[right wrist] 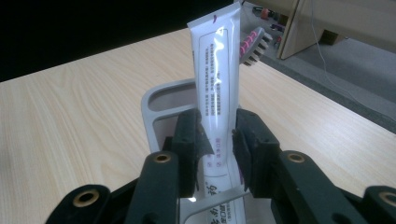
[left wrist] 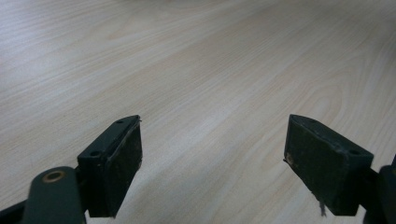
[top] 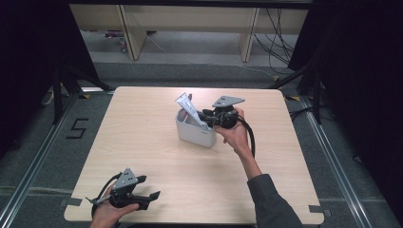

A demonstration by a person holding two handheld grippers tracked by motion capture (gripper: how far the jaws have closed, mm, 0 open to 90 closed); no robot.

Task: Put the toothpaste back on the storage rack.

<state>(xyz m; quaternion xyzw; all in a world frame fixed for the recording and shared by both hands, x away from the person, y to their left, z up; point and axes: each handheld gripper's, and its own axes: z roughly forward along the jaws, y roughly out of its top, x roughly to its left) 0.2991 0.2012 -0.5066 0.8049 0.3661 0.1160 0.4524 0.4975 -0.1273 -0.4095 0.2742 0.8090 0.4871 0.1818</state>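
Between R gripper (right wrist: pixel 218 140) jaws, barely parted — tube (right wrist: pixel 216 74) upright in holder (top: pixel 195 133); L gripper (top: pixel 142 197) wide, far.

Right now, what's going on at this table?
A person works with two grippers. The right gripper has its jaws around a white tube standing in a grey holder mid-table; a toothbrush stands behind it. There seems to be a slight gap at the pads, so the grip looks loose. The left gripper rests open near the table edge.
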